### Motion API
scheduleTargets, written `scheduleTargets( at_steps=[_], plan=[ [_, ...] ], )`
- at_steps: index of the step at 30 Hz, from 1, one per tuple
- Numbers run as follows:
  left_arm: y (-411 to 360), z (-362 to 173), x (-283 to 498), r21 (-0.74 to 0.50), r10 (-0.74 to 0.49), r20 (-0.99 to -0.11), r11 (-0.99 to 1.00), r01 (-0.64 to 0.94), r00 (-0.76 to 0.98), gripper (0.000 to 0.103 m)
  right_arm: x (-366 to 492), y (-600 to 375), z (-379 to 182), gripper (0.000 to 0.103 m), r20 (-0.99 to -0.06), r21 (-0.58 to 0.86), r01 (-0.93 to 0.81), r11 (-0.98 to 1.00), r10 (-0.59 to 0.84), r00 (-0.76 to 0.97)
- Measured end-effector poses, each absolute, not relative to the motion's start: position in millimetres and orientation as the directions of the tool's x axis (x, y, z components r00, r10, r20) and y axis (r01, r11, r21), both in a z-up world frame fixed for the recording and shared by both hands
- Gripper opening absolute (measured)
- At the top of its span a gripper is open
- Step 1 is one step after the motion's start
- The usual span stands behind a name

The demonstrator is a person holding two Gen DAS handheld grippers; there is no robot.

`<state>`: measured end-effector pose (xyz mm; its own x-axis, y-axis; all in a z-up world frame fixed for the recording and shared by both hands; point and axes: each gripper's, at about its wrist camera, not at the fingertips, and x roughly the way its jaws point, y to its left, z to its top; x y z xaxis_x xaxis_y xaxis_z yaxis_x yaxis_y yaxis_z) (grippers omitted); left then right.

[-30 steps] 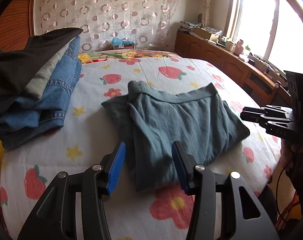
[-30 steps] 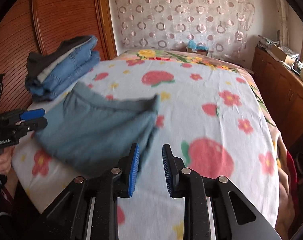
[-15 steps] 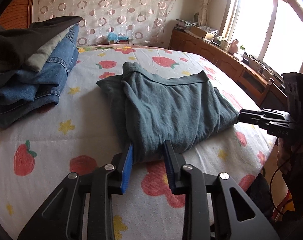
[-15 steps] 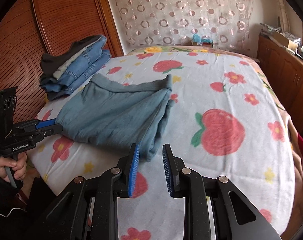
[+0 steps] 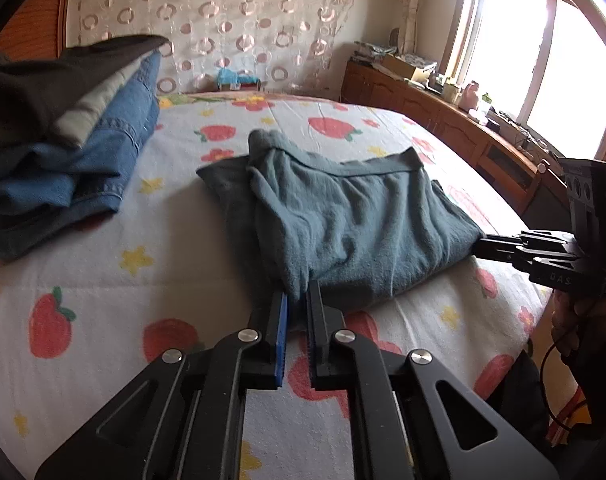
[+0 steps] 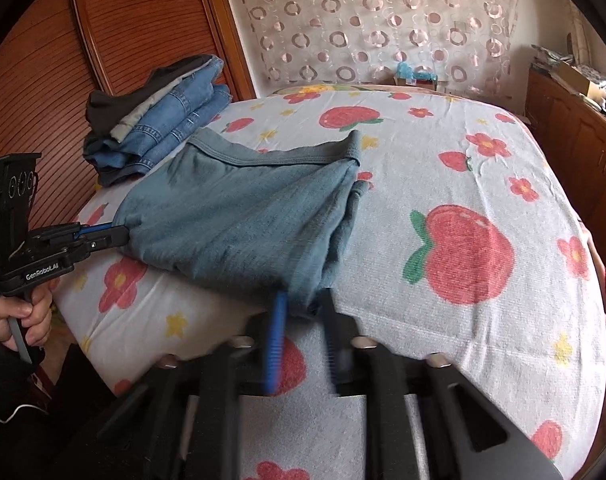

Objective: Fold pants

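Bed (image 5: pixel 191 264) holds one teal pants (image 5: pixel 355 232), four stacked garments (image 5: pixel 63 148).

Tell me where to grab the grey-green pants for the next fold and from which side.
Take the grey-green pants by the two corners of the near edge, coming from the bed's near side. They lie flat, waistband far. The left gripper and right gripper pinch those corners.

Open bedsheet (image 6: pixel 443 152) beyond and right of the pants (image 6: pixel 239 216), free to cross. Blocked at left by stacked clothes (image 5: pixel 63 144) against the wooden panel (image 6: pixel 63 52).
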<state>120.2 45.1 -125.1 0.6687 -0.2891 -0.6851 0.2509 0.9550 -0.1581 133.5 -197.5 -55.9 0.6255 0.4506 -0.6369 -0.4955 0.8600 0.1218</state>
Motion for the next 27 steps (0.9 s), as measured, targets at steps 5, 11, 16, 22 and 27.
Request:
scheduleTargets(
  at_steps=[5, 11, 16, 22, 27],
  plan=[
    [48.4, -112.5, 115.2, -0.155, -0.29, -0.658, 0.955, 0.251, 0.695, 0.008, 118.5, -204.7, -46.6, 0.006, -0.609, 0.085, -0.5, 0.862, 0.442, 0.658],
    [48.3, -118.6, 111.9, -0.166, -0.297, -0.679, 0.953, 0.254, 0.672, 0.008, 108.0, -198.5, -51.0, 0.006, -0.619, 0.032, -0.509, 0.86, 0.416, 0.666],
    [45.8, -107.2, 98.0, -0.171, -0.318, -0.675, 0.945, 0.278, 0.666, 0.008, 100.2, -205.0, -43.6, 0.006, -0.626, 0.053, -0.508, 0.86, 0.425, 0.654],
    [38.2, -97.8, 77.9, -0.157, -0.33, -0.676, 0.938, 0.308, 0.659, 0.008, 79.6, -214.7, -35.4, 0.006, -0.622, 0.061, -0.511, 0.857, 0.433, 0.652],
    [34.7, -104.3, 77.6, -0.131, -0.305, -0.692, 0.944, 0.302, 0.654, 0.008, 71.7, -218.8, -39.5, 0.006, -0.627, 0.084, -0.509, 0.857, 0.442, 0.642]
  ],
)
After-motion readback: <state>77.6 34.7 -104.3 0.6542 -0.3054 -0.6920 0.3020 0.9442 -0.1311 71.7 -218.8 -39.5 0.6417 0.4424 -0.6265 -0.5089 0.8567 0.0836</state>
